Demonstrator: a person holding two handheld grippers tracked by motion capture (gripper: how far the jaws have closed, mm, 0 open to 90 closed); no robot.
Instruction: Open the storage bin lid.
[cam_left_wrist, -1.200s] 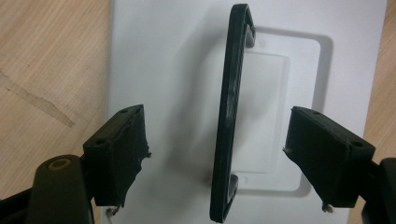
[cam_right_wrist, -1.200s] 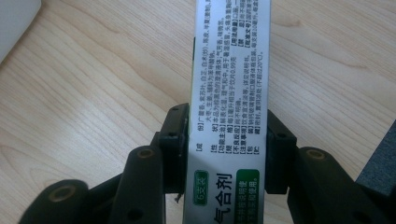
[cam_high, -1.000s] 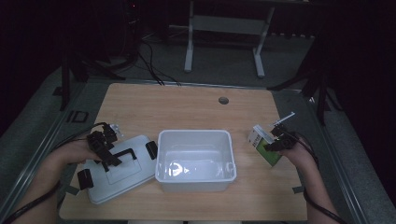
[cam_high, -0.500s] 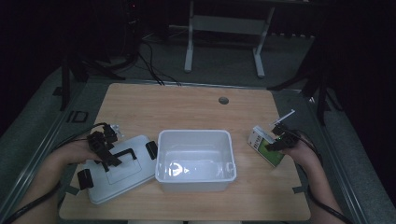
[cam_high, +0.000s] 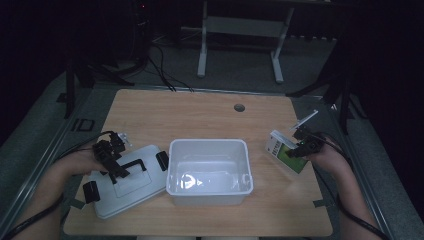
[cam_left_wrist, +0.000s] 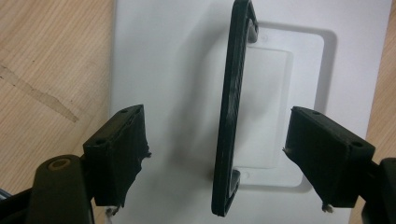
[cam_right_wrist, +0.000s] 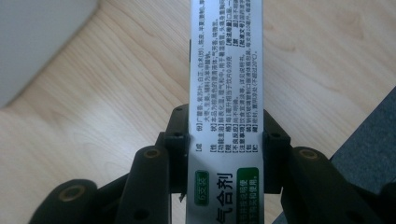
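A white and green medicine box (cam_high: 287, 153) with printed text (cam_right_wrist: 226, 107) is clamped between the jaws of my right gripper (cam_high: 298, 149), at the table's right side; the box is lifted a little off the wood. My left gripper (cam_high: 111, 159) stands open over a white bin lid (cam_high: 131, 180) at the left, its jaws on either side of the lid's black handle (cam_left_wrist: 232, 112) without touching it. The open white plastic bin (cam_high: 209, 171) sits in the middle of the table.
The wooden table (cam_high: 200, 115) has a round cable hole (cam_high: 239, 107) at the back. Black clips (cam_high: 162, 160) sit at the lid's ends. A dark floor with stands and cables lies beyond the table's far edge.
My right gripper has risen slightly with the box in it. The left gripper has stayed over the lid handle.
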